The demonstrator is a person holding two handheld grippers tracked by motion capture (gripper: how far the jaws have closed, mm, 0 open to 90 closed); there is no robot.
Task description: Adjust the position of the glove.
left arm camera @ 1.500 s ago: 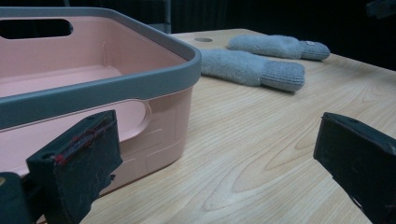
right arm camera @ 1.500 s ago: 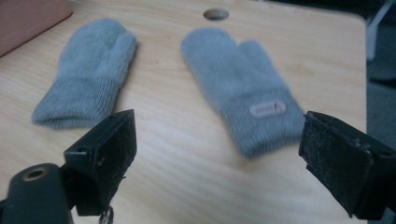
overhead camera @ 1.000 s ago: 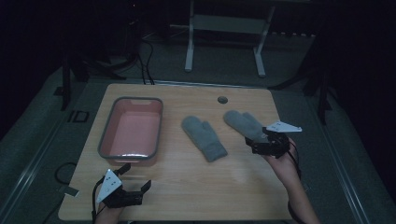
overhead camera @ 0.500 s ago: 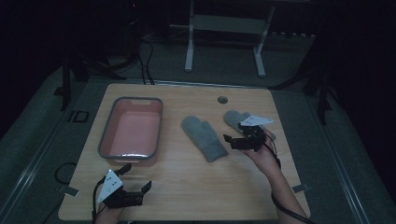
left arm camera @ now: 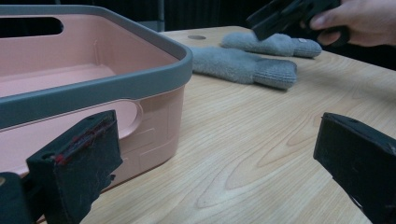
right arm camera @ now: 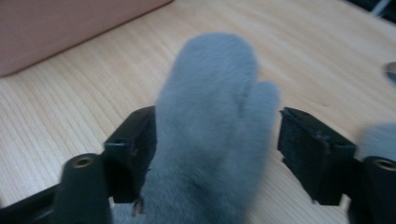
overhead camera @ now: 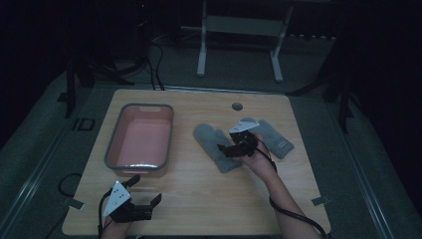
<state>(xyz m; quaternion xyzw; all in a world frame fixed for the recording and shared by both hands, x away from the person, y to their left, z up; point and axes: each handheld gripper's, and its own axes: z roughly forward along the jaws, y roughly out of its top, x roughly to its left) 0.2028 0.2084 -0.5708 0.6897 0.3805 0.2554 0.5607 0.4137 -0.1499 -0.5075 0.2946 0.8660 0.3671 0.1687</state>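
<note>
Two grey mittens lie on the wooden table to the right of a pink tub [overhead camera: 144, 106]. My right gripper [overhead camera: 225, 149] hangs over the left mitten [overhead camera: 209, 139], at its near end. Its jaws have just been closing and straddle that mitten [right arm camera: 210, 130]: the left pad touches the wool, while a gap stays at the right pad, so it is open. The other mitten [overhead camera: 277, 140] lies just behind the hand. My left gripper [overhead camera: 147, 189] rests open near the table's front left corner with nothing between its jaws [left arm camera: 219, 163], facing the tub [left arm camera: 116, 84] and both mittens [left arm camera: 243, 67].
A round cable hole [overhead camera: 237, 106] sits at the table's back edge. The tub's wall [right arm camera: 56, 28] is at the upper left of the right gripper view. Bare wood lies between the left gripper and the mittens. Stands and cables fill the dark floor behind.
My right gripper has moved left, from the right mitten's near end across to the left mitten, and dropped a little. Its jaws have narrowed around that mitten. The left gripper has stayed put.
</note>
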